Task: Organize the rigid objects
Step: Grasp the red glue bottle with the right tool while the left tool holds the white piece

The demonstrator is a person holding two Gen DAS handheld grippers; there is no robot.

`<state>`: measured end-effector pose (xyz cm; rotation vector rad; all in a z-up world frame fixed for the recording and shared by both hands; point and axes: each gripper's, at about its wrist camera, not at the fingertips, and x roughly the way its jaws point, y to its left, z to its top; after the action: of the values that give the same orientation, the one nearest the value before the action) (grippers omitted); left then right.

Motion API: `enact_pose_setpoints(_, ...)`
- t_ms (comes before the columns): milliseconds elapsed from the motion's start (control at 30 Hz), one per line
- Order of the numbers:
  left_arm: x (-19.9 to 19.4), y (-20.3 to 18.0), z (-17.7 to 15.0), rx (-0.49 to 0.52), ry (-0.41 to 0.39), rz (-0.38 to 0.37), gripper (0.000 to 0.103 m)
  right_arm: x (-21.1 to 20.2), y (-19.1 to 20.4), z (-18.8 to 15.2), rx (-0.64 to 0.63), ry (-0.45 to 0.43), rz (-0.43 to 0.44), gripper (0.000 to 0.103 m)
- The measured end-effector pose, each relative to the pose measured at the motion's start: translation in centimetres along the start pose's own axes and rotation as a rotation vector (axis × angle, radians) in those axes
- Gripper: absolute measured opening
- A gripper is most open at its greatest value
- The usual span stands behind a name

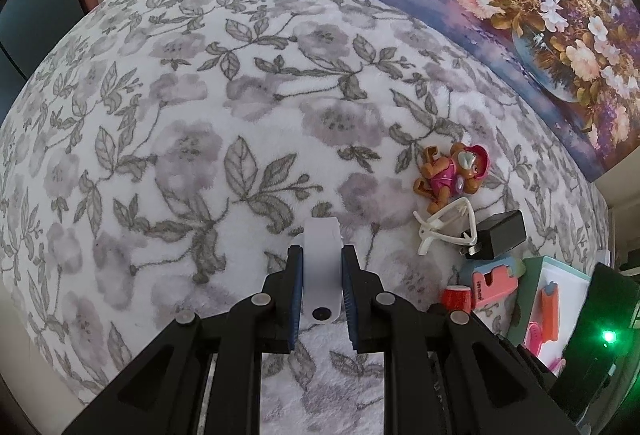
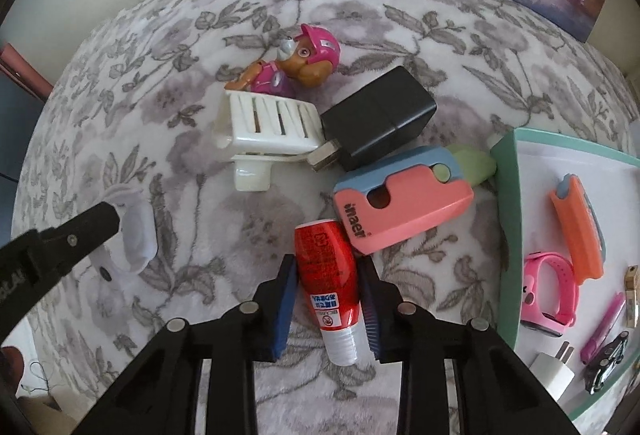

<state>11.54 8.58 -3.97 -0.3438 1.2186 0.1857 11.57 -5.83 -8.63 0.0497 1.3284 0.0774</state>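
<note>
My left gripper (image 1: 322, 255) is shut on a white plastic band-like piece (image 1: 322, 267), held over the floral blanket; it also shows in the right wrist view (image 2: 134, 235). My right gripper (image 2: 328, 267) has its jaws around a red bottle with a clear cap (image 2: 330, 283), touching both sides. Beyond lie a pink-and-blue case (image 2: 404, 203), a black charger (image 2: 380, 117), a white slotted clip (image 2: 268, 123) and a toy dog in a pink helmet (image 2: 296, 63). A green-rimmed tray (image 2: 506, 203) at right holds a pink watch (image 2: 552, 291) and an orange case (image 2: 578, 227).
A flower painting (image 1: 540, 15) leans against the wall behind the blanket (image 1: 200, 115). The tray also holds a white plug (image 2: 554, 375), a toy car (image 2: 606, 363) and a pink pen (image 2: 604, 327). The left gripper's arm (image 2: 52, 247) reaches in from the left.
</note>
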Motion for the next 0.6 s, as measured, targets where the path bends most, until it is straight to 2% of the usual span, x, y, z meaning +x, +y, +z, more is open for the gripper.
enact_pose_setpoints(200, -0.6, -0.2, 0.1, 0.005, -0.020, 0.004, 0.019, -2.8, -0.9, 0.1, 0.012, -0.054, 0.023, 0.030)
enact_pose_setpoints(300, -1.2, -0.5, 0.2, 0.010, -0.036, 0.001, 0.019, -4.0, -1.4, 0.2, 0.024, -0.076, 0.036, 0.023)
enact_pose_setpoints(600, -3.4, -2.0, 0.3, 0.049, -0.094, -0.003, 0.019, -6.4, -4.1, 0.5, 0.076, -0.120, 0.079, 0.022)
